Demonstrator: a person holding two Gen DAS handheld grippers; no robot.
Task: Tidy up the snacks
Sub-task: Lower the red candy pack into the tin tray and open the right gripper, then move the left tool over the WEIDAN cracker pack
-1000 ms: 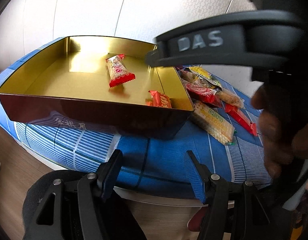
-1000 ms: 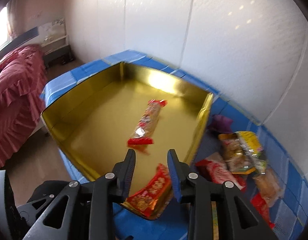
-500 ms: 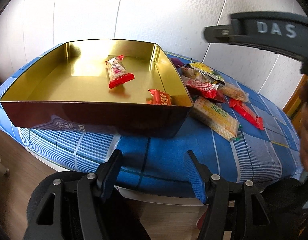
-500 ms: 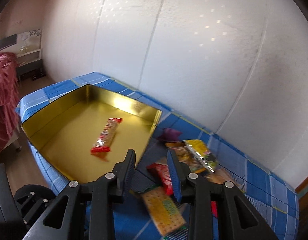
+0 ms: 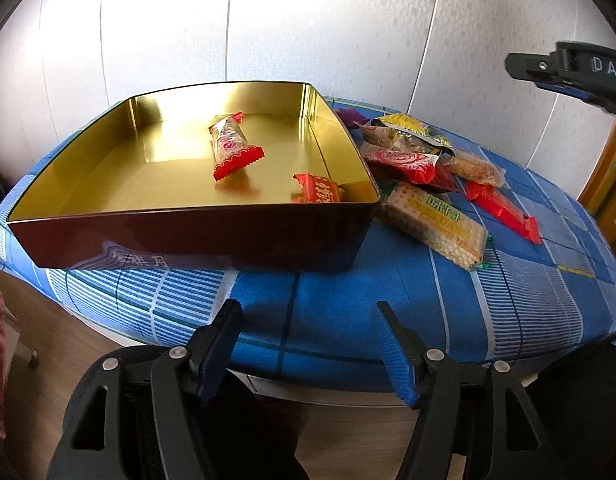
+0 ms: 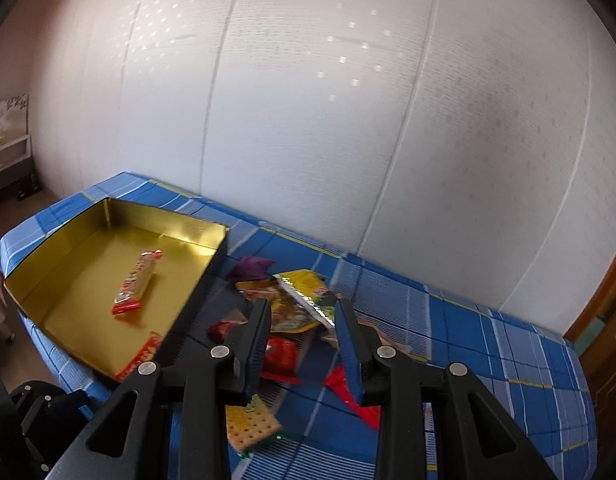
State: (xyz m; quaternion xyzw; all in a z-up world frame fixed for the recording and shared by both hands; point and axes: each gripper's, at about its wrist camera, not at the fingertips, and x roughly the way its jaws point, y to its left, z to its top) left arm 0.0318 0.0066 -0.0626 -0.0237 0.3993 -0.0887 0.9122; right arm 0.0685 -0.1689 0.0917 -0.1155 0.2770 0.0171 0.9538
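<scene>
Your right gripper [image 6: 302,322] hangs over the snack pile [image 6: 292,304], fingers spread and empty, ready to pick; two bars already lie in the gold tin [image 5: 108,168]. Your left gripper [image 5: 308,344] waits released near the worktop [image 5: 527,300] edge.

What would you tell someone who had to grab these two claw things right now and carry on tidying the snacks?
Left gripper: open, empty, held low at the table's near edge, in front of the gold tin.
Right gripper: open, empty, up over the snack pile.
Done: two snacks lie in the tin, a long red-ended bar and a small red packet in the near right corner.
Left: the pile beside the tin on the blue cloth, including the cracker pack, a red stick and a yellow bag. Move each into the tin.
</scene>
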